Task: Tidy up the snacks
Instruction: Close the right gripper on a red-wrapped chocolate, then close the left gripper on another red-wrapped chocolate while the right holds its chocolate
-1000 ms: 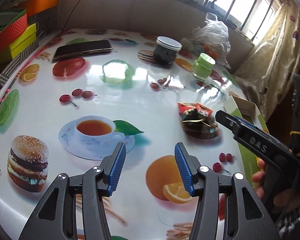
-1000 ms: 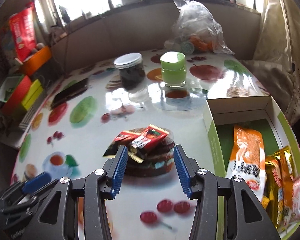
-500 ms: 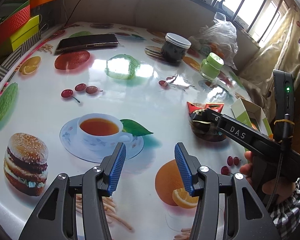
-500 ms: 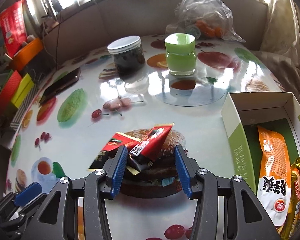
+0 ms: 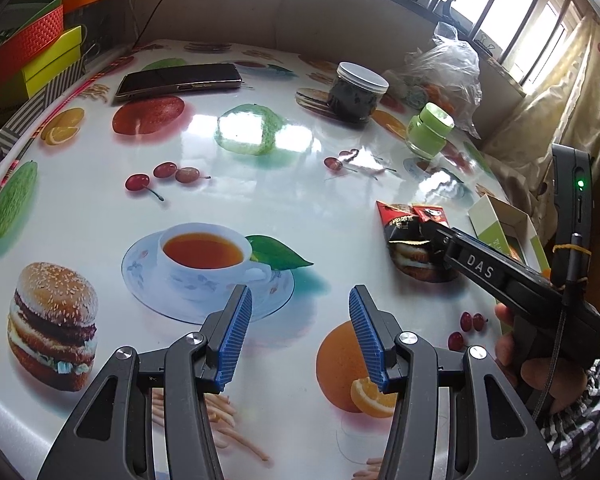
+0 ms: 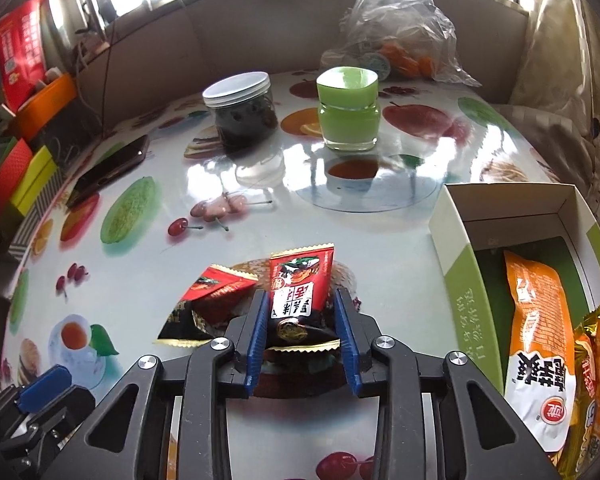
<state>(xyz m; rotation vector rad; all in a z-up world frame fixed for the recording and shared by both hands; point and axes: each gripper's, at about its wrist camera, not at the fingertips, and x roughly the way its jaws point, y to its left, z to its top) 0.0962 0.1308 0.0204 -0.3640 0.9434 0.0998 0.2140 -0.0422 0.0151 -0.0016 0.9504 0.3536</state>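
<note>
Two red and black snack packets lie on the printed tablecloth. My right gripper (image 6: 300,300) has its jaws closing on the nearer red packet (image 6: 300,276), and its blue pads touch both sides of it. The second red packet (image 6: 216,286) lies just left of it. In the left wrist view the right gripper (image 5: 428,230) reaches onto the same packets (image 5: 400,220). A green and white box (image 6: 460,264) to the right holds an orange snack bag (image 6: 536,320) and other bags. My left gripper (image 5: 300,296) hovers open over the table with nothing between its fingers.
At the back of the table stand a dark jar with a white lid (image 6: 242,112) and a green jar (image 6: 348,116), with a clear plastic bag (image 6: 396,28) behind them. A phone (image 5: 180,80) lies far left. Coloured boxes (image 5: 32,60) are stacked beyond the left edge.
My right gripper has moved forward and down over the nearer red packet, and its jaws have narrowed onto it. The left gripper has stayed about where it was.
</note>
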